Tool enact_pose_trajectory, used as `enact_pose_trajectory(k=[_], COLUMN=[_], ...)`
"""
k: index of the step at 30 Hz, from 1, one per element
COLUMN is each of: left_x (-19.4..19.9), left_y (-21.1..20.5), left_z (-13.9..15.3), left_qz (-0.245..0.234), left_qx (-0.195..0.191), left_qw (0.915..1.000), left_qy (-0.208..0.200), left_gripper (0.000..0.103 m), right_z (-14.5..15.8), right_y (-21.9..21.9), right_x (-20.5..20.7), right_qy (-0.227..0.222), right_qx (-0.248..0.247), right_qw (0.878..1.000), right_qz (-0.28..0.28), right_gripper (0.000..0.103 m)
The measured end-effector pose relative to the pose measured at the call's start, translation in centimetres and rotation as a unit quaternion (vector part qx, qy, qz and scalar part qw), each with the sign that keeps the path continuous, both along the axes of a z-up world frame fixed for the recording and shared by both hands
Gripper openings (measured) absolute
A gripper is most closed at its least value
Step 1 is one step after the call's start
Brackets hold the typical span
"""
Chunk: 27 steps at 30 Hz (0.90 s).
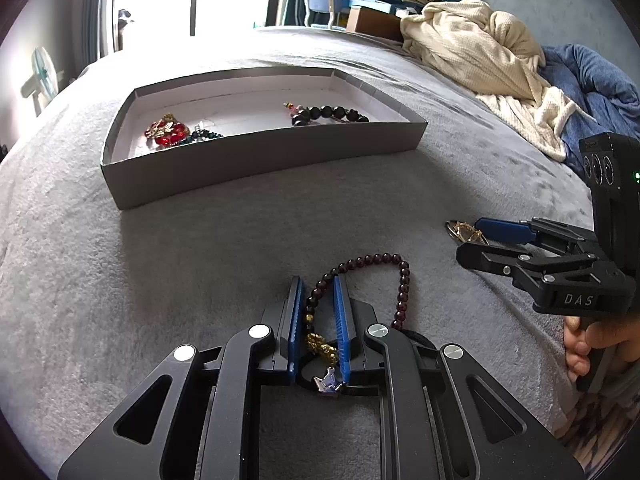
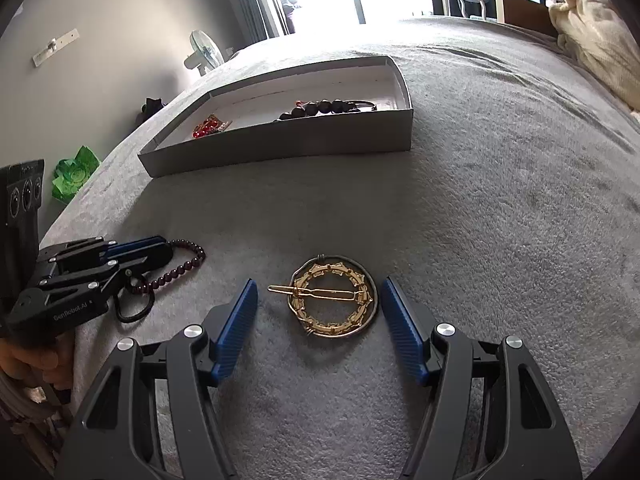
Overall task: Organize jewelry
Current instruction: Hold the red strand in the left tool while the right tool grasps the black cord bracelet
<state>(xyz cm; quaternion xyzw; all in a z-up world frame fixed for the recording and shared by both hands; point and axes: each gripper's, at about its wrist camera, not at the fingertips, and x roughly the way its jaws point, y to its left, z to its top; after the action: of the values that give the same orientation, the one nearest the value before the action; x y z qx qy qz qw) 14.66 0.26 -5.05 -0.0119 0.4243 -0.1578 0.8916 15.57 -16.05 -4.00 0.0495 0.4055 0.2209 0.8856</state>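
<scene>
low down, left gripper (image 1: 318,284) straddling bead bracelet (image 1: 394,276), right gripper (image 2: 318,292) spread around gold hoop clip (image 2: 332,296)

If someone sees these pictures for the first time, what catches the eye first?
Probably the round gold hair clip lying on the grey bed cover, between the open right tongs. Next, the dark red bead bracelet straddled by the left tongs, and behind, the shallow grey box holding jewelry.

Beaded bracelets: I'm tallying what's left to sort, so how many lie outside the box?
1: the dark red beaded bracelet lies on the grey blanket, between the left hand-held gripper fingers. The gripper may hide others.
</scene>
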Motion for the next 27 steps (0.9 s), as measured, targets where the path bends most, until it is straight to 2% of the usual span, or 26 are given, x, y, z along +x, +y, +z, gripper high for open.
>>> enact_pose_trajectory(k=[1,5,12,21,27], left_x=[0.0,0.0,0.0,-0.1,0.0], left_y=[0.0,0.0,0.0,0.0,0.0], left_z=[0.0,0.0,0.0,0.1,0.0], left_qz=[0.000,0.000,0.000,0.000,0.000], left_qx=[0.000,-0.001,-0.002,-0.001,-0.002], left_qw=[1.0000,1.0000,1.0000,1.0000,1.0000], left_qy=[0.000,0.000,0.000,-0.001,-0.001], left_gripper=[0.016,0.016,0.016,0.016,0.016], right_z=[0.0,0.1,0.9,0.4,1.2], right_y=[-0.2,-0.6,-1.2,-1.2,-1.4], right_x=[0.1,0.0,-0.8,-0.3,-1.4], right_qy=[0.001,-0.001,-0.030,-0.011,-0.045], right_qx=[0.005,0.021,0.036,0.040,0.059], right_qw=[1.000,1.000,0.999,0.999,0.997], right_qz=[-0.003,-0.003,-0.013,-0.011,-0.001], right_gripper=[0.056,0.056,0.056,0.056,0.057])
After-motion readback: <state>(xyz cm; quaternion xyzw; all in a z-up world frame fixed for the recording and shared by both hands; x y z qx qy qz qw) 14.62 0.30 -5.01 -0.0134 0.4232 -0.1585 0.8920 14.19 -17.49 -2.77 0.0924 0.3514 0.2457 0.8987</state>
